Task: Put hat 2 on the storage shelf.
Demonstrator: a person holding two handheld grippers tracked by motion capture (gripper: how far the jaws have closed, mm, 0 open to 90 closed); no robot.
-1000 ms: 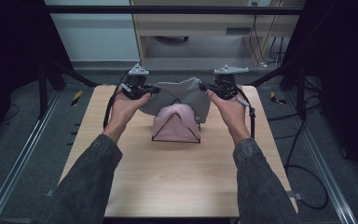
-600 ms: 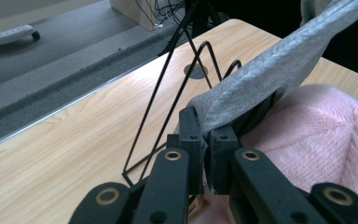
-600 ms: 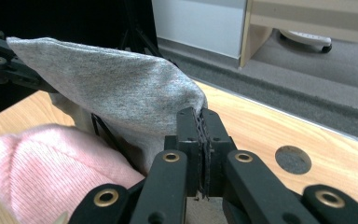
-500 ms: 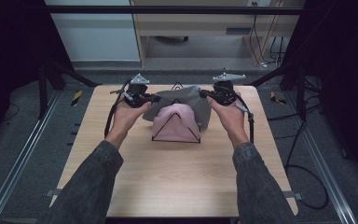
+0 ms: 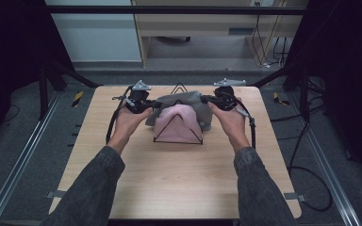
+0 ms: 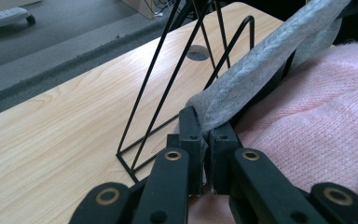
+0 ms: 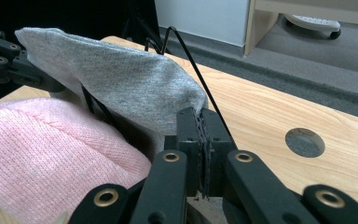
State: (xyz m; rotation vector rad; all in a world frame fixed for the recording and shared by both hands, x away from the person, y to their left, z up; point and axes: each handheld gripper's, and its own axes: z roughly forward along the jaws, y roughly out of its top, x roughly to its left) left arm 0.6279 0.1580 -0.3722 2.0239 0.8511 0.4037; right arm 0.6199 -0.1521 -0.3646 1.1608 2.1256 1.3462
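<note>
A grey cloth (image 5: pixel 181 100) is stretched between both grippers above a black wire rack (image 5: pixel 178 136) at the table's far middle. A pink knitted cloth (image 5: pixel 176 125) hangs over the near part of that rack. My left gripper (image 5: pixel 152 104) is shut on the grey cloth's left end (image 6: pixel 242 84); its jaws pinch the fabric beside the pink knit (image 6: pixel 317 121). My right gripper (image 5: pixel 207 100) is shut on the grey cloth's right end (image 7: pixel 121 79), with the rack's wires (image 7: pixel 196 70) just behind it and the pink knit (image 7: pixel 51 154) below left.
The wooden table (image 5: pixel 179 183) has a round cable hole (image 7: pixel 305 142) near its far edge. The rack's far triangle (image 5: pixel 180 87) pokes up behind the grey cloth. Cables trail off the table's right side (image 5: pixel 306 155). Dark frame posts stand at both far corners.
Both grippers have carried the grey cloth a little away from the person and spread it wider over the rack, still holding its two ends.
</note>
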